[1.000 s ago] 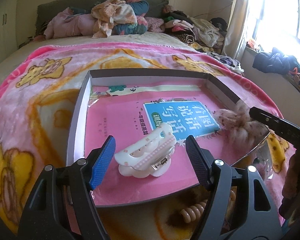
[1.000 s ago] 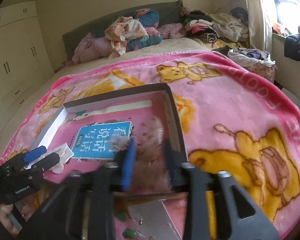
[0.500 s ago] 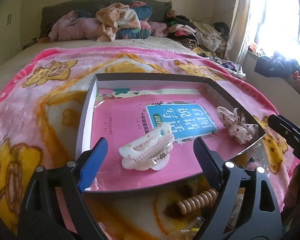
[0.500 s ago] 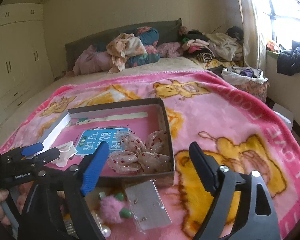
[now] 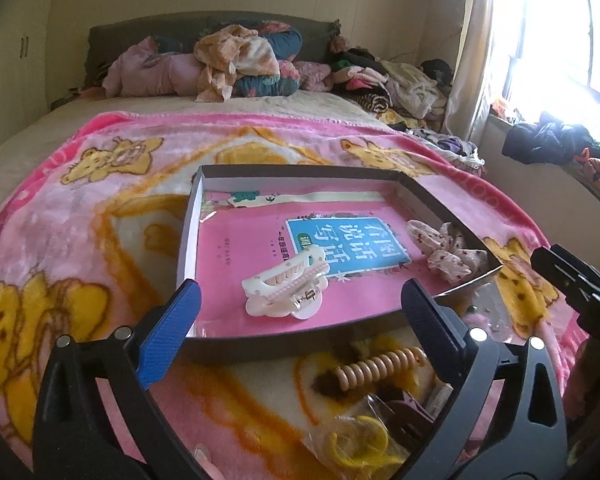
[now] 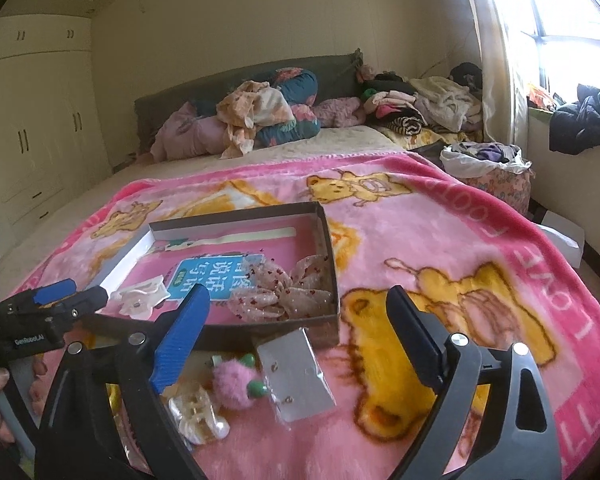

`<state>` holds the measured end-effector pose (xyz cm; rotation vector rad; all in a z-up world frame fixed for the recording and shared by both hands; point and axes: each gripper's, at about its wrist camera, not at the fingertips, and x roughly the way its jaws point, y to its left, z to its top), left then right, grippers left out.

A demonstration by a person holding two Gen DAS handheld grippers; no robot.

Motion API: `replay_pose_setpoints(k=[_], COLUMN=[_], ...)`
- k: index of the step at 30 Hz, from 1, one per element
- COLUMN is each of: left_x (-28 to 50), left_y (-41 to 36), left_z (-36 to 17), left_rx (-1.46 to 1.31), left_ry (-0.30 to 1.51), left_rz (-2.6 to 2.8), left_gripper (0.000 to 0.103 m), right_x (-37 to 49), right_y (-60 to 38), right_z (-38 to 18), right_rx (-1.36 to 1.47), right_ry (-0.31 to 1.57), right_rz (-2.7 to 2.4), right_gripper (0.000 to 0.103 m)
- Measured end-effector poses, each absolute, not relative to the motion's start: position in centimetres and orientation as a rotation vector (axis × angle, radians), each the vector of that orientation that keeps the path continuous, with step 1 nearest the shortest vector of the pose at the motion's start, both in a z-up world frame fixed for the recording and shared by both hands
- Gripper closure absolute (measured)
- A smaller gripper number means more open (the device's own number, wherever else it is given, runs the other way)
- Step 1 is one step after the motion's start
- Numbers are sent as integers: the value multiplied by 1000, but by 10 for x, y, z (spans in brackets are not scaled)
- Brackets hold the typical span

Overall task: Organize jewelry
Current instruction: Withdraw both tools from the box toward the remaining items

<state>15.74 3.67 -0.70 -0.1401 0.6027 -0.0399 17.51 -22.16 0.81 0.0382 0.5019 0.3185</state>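
Two grippers hang over the near edge of the blanket (image 6: 480, 240), both with jaws wide apart and holding nothing: the left gripper (image 5: 296, 316) and the right gripper (image 6: 300, 320).

Nearest, outside the box, lie the loose pieces: one pearl clip (image 6: 200, 420), one pink pompom (image 6: 234, 384), one clear earring packet (image 6: 296, 376), one spiral hair tie (image 5: 380, 368) and one bag of yellow bands (image 5: 356, 446).

Next pick, I judge, is one of these. The right gripper would do well to come straight down over the pompom, close gently on its soft body, lift clear of the wall and set it on a bare patch inside. The flat packet is better pinched by an edge.

Farther off, the box (image 5: 188, 240) holds one white claw clip (image 5: 286, 290) and one dotted scrunchie (image 6: 284, 292), well apart, on one pink book (image 5: 260, 240).
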Motion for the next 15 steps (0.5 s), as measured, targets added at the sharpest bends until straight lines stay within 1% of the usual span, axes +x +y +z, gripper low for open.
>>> replay_pose_setpoints(k=[15], left_x=[128], left_y=[35], left_z=[-3], left_rx=[-129], left_ry=[601], left_rz=[-51], left_gripper=[12], right_x=[136], right_y=[-228], right_z=[6], right_rx=[20], right_ry=[494], right_rz=[347], right_gripper=[16])
